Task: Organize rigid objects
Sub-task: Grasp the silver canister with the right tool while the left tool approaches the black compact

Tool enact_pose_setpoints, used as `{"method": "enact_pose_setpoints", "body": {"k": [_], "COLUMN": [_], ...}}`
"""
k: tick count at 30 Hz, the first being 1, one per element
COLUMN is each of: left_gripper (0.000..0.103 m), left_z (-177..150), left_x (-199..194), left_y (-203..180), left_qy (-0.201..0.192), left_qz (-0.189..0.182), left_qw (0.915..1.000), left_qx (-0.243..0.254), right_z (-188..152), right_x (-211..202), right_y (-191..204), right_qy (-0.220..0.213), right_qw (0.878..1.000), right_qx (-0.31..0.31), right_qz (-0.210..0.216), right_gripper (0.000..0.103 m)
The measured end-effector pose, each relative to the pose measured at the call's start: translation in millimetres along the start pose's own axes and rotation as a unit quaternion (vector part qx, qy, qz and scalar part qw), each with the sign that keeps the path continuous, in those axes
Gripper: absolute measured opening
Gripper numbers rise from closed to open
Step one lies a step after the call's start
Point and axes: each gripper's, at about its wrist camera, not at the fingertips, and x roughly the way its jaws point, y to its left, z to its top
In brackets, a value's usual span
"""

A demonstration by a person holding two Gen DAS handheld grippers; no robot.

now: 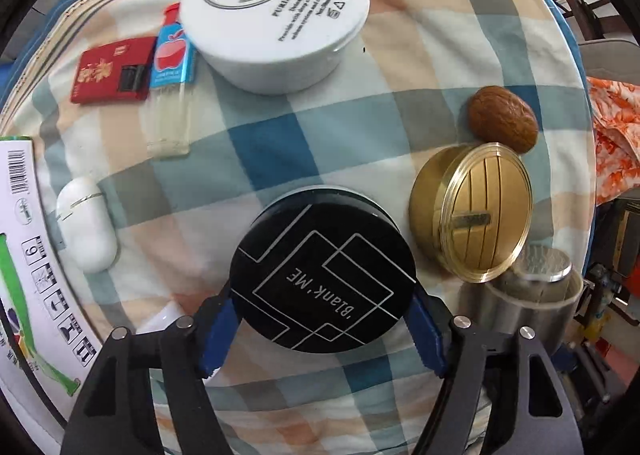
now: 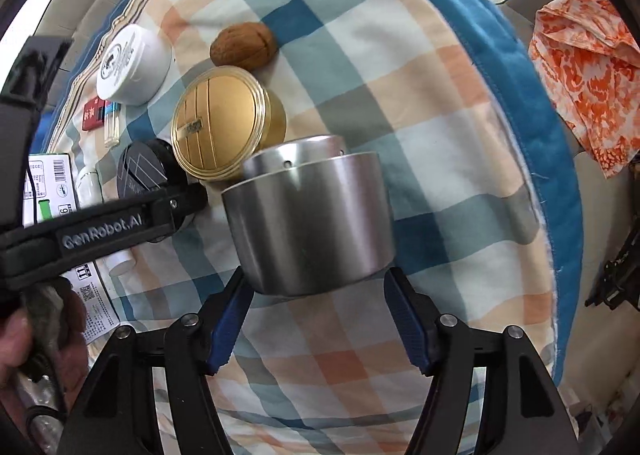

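— Two grippers over the checked cloth point(image 1: 320, 127); what does each have?

— On the left gripper point(image 1: 322, 329), the blue pads point(image 1: 218, 335) sit at either side of the black round tin point(image 1: 322, 275) marked "Blank'ME". They look to be touching its rim, so I read it as gripped, the tin lying flat on the cloth.

— And the right gripper point(image 2: 320, 319)?

— Its jaws stand at either side of the steel cup point(image 2: 308, 219). The pad tips reach only the cup's lower edge, and I cannot tell if they press on it.

— Where is everything else?

— The gold tin point(image 1: 472, 215) lies just beside the black one, tilted, its lid edge overlapping the steel cup in the left view. A walnut point(image 1: 502, 117) touches the gold tin on its far side. Farther off stands the white cream jar point(image 1: 276, 11), with a red box point(image 1: 108, 75) and a small clear bottle with a blue label point(image 1: 170, 87) beside it. A white earbud case point(image 1: 86, 229) lies near the printed carton point(image 1: 24, 255).

— Anyone visible?

— A hand point(image 2: 24, 335) at the lower left of the right view, holding the left gripper's handle.
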Motion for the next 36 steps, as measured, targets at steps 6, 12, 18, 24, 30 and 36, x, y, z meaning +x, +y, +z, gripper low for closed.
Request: {"method": "enact_pose_setpoints", "body": {"k": [6,12,18,24,30,36], "left_gripper": [0.072,0.073,0.073,0.072,0.072,0.072], "left_z": [-19.8,-15.7,-20.5,-28.5,-44.2,-54.7], "left_x": [-2.1,-3.7,7.9,14.9,0.8,-24.3], "left_y": [21.6,30.9,13.8,5.4,1.1,-0.1], "left_qy": [0.006,0.008,0.005,0.0,-0.013,-0.041], "left_qz": [-0.003,-0.011,-0.002,0.002,-0.003,-0.001], "left_qw": [0.9996,0.9991,0.9992,0.9993,0.9991,0.9986], "left_qx": [-0.028,-0.041,-0.04,-0.039,-0.039,-0.035], "right_z": [13.7,33.3,39.8,40.4,35.0,24.6], "right_x": [4.8,38.9,49.4,49.4,50.1,40.0], "right_y": [34.6,54.6,56.9,58.3,76.0,81.2], "right_qy": [-0.012,0.008,0.011,0.016,0.015,0.007], "right_qw": [0.999,1.0,0.999,0.999,0.998,0.998], "right_qx": [-0.014,-0.006,-0.012,-0.015,-0.023,-0.032], "right_qz": [-0.027,-0.024,-0.038,-0.046,-0.05,-0.046], "right_gripper": [0.077,0.079,0.077,0.076,0.075,0.074]}}
